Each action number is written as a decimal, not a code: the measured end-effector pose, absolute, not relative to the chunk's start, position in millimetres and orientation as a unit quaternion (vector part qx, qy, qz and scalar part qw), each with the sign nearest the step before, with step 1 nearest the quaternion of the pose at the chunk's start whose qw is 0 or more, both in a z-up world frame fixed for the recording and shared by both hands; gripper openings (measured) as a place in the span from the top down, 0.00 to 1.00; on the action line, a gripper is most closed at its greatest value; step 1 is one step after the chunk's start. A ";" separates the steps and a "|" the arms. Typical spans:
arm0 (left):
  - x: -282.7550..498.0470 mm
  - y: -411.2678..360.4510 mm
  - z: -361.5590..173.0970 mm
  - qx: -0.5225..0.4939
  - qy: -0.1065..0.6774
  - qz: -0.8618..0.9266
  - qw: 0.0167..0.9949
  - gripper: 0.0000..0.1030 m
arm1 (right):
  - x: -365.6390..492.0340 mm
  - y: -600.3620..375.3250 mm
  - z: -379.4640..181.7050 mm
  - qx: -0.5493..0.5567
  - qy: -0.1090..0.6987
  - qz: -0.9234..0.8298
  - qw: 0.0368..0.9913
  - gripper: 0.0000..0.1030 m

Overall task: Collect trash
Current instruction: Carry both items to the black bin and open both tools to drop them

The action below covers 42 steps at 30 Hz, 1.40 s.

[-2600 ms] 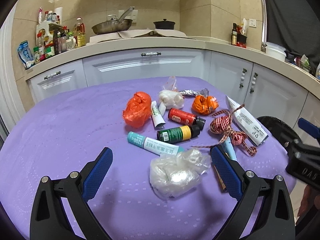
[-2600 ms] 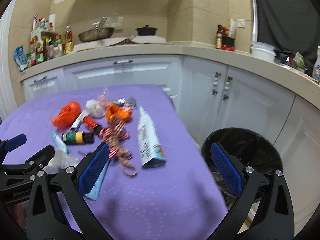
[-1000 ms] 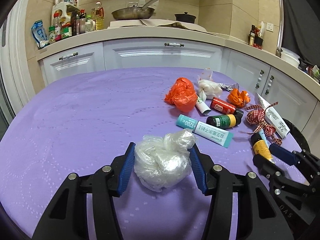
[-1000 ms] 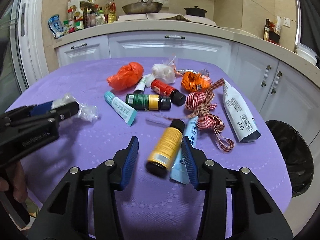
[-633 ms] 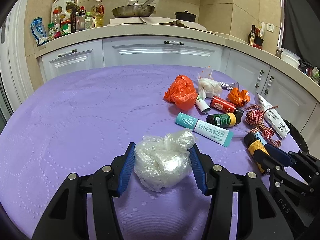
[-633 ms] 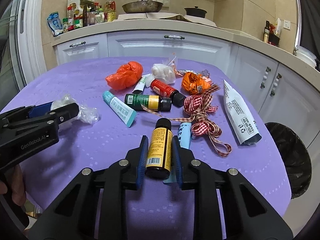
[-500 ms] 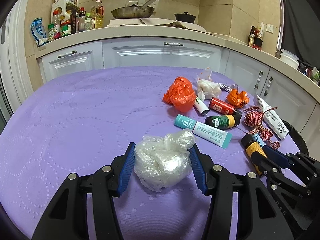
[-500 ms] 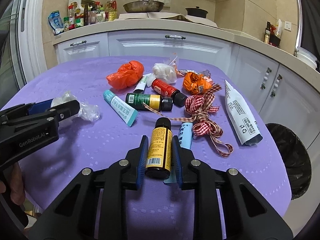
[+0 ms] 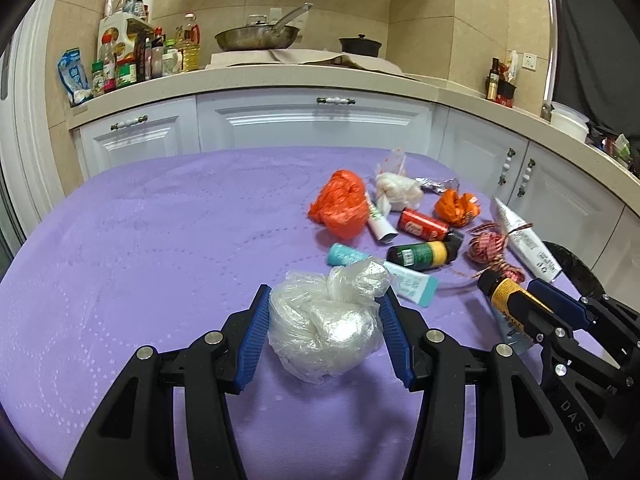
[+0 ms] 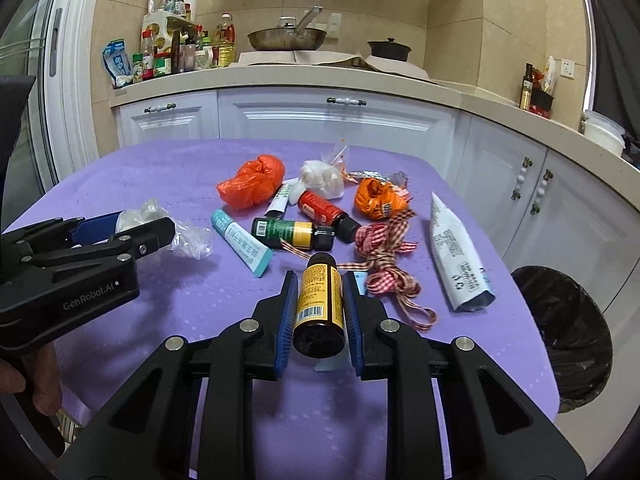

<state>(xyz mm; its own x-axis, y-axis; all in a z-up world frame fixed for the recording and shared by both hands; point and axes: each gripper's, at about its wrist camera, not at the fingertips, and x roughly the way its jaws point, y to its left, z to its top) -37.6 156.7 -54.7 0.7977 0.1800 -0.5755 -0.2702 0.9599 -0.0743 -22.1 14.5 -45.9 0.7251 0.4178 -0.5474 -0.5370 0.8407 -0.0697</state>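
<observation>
My left gripper (image 9: 322,320) is shut on a crumpled clear plastic bag (image 9: 326,322) just above the purple table (image 9: 160,240). It also shows in the right wrist view (image 10: 132,226). My right gripper (image 10: 318,300) is shut on a small brown bottle with a yellow label (image 10: 319,308), also seen in the left wrist view (image 9: 502,292). A black-lined trash bin (image 10: 568,332) stands off the table's right edge.
Loose trash lies on the table: an orange bag (image 10: 252,186), a white wad (image 10: 322,178), a red bottle (image 10: 324,210), a green bottle (image 10: 292,234), a teal tube (image 10: 240,242), a checked ribbon (image 10: 384,256), a white tube (image 10: 456,256). White cabinets (image 10: 320,120) stand behind.
Both grippers have closed, the left on the clear bag and the right on the yellow-labelled bottle. In the last half second both have risen slightly with their loads.
</observation>
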 end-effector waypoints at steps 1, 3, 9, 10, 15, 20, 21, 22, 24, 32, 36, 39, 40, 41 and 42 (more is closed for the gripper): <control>-36.6 153.6 -52.8 -0.077 0.294 0.115 0.946 0.49 | -21.8 11.2 -44.9 -0.109 0.265 0.256 0.923 0.78; -35.8 147.8 -49.7 -0.074 0.291 0.108 0.948 0.49 | -21.3 3.2 -41.5 -0.103 0.262 0.251 0.926 0.78; -28.5 119.8 -34.4 -0.066 0.274 0.076 0.956 0.49 | -19.3 -27.1 -27.9 -0.085 0.241 0.223 0.941 0.78; -25.4 111.8 -30.3 -0.061 0.271 0.067 0.958 0.49 | -18.2 -34.5 -25.0 -0.082 0.237 0.215 0.944 0.78; -11.5 79.3 -18.1 -0.050 0.260 0.027 0.964 0.49 | -8.8 -73.9 -15.5 -0.064 0.222 0.169 0.958 0.78; 10.9 40.0 -8.9 -0.038 0.256 -0.024 0.966 0.49 | 3.4 -119.4 -11.9 -0.050 0.210 0.116 0.969 0.79; 13.7 33.8 -8.4 -0.035 0.255 -0.030 0.966 0.49 | 7.4 -131.5 -11.4 -0.046 0.208 0.102 0.972 0.79; 19.2 23.8 -7.3 -0.031 0.254 -0.040 0.966 0.49 | 10.0 -139.1 -11.6 -0.043 0.207 0.094 0.973 0.79; 29.9 7.4 -5.1 -0.028 0.253 -0.056 0.965 0.49 | 17.2 -160.2 -12.3 -0.038 0.204 0.071 0.976 0.79; 64.2 -55.9 -7.1 0.003 0.248 -0.093 0.964 0.49 | 44.6 -220.4 -20.0 -0.024 0.194 0.015 0.981 0.79; 83.4 -84.9 -11.9 0.012 0.256 -0.106 0.961 0.49 | 64.6 -245.7 -31.8 -0.011 0.203 -0.003 0.979 0.79; 99.9 -106.1 -18.5 0.020 0.265 -0.107 0.958 0.49 | 77.1 -261.1 -41.8 -0.003 0.210 -0.013 0.978 0.79; 106.4 -112.5 -21.8 0.020 0.271 -0.108 0.956 0.49 | 80.3 -264.0 -44.4 -0.001 0.213 -0.015 0.977 0.79; 110.8 -116.5 -24.0 0.020 0.275 -0.108 0.955 0.49 | 84.9 -268.8 -48.3 0.001 0.217 -0.017 0.976 0.78; 115.8 -121.4 -26.9 0.021 0.279 -0.108 0.954 0.49 | 87.9 -271.3 -51.1 0.003 0.220 -0.019 0.975 0.78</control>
<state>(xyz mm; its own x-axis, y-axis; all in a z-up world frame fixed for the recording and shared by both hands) 115.8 -121.4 -26.9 0.8211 -0.1935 -0.5369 0.2169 0.9760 -0.0199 87.9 -271.3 -51.1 0.9029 -0.0357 -0.4284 0.0384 0.9993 -0.0023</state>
